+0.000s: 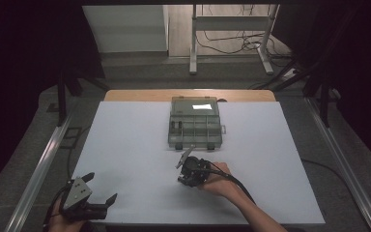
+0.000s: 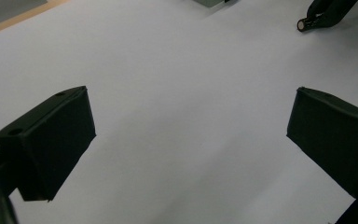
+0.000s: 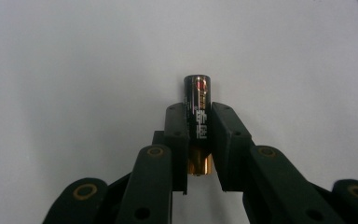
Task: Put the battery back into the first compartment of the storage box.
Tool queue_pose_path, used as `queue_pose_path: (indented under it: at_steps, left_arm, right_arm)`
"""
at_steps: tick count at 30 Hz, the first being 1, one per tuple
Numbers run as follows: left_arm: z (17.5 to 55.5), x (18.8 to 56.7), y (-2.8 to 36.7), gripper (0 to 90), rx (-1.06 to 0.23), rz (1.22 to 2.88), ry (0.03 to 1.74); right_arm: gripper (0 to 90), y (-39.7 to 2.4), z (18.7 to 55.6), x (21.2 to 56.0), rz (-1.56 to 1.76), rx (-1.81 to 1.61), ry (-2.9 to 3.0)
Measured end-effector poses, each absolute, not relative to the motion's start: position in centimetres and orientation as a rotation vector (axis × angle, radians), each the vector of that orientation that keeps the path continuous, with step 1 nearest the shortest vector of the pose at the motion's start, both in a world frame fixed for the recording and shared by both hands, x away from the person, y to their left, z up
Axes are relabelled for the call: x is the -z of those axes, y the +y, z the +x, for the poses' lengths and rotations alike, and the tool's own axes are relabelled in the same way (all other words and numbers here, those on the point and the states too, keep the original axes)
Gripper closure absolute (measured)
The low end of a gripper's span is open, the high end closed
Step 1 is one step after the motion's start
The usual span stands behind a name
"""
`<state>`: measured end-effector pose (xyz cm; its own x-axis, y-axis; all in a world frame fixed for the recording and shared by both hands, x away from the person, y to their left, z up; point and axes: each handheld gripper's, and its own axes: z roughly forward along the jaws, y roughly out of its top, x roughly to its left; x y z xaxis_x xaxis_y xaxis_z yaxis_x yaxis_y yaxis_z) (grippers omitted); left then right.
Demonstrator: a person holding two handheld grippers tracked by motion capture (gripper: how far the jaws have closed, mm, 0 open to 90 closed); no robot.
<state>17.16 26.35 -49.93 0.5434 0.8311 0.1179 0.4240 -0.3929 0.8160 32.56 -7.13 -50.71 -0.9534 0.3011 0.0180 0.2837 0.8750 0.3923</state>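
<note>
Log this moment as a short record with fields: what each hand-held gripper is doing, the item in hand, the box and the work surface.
right hand-held gripper: shut on a battery, low over the white sheet
battery: black and copper cylinder, clamped around its middle, both ends sticking out past the pads
left hand-held gripper: open, nothing between its jaws, at the near left corner of the sheet
compartment box: clear plastic organizer at the far middle of the sheet, lid open
white sheet: covers the table top, bare around the box
</note>
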Motion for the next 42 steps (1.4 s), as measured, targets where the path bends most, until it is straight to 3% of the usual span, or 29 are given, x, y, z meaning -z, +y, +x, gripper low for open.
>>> queue_pose_path:
  at_steps: [42]
  left_arm:
    - [17.2,49.9,26.2,1.7,-0.686,2.024,1.013]
  right_arm:
    - [76.2,-9.3,35.0,46.2,0.727,-0.945,2.888]
